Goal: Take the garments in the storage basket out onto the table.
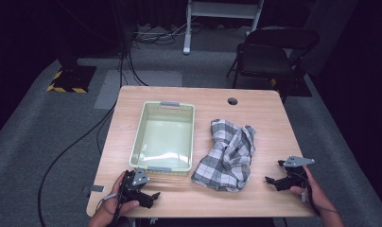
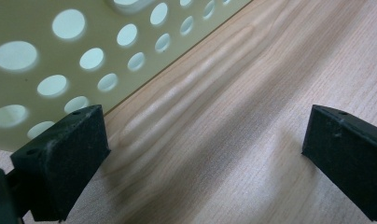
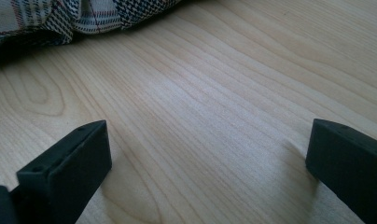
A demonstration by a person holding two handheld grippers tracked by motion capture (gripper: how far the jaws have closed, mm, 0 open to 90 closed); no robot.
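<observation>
From the high view, you hold your left claw [image 1: 149, 196] low over the near left corner of the wooden bench [image 1: 255, 101], just in front of the near wall of the pale green basket [image 1: 138, 135]. The basket sits on the left half of the bench, its floor bare. Your right claw [image 1: 273, 182] hovers at the near right part of the bench, with its grey plate on top and your hand [image 1: 316, 196] behind it. Between the two claws, just right of the basket, lies the checked cloth [image 1: 227, 156], crumpled in a loose heap; its near edge is close to the right claw but apart from it.

In the left gripper view, your left claw [image 2: 203, 140] is released: the two black jaws stand wide apart with bare wood grain between them. The basket's perforated wall [image 2: 60, 70] rises at the upper left, near the left jaw, its round holes showing the lighter inside.

In the right gripper view, your right claw [image 3: 207, 149] is also released, jaws spread with nothing between them but the bench surface. The checked cloth [image 3: 70, 16] lies along the top left edge, ahead of the jaws and not touching them, its folds showing black, white and thin red lines.
</observation>
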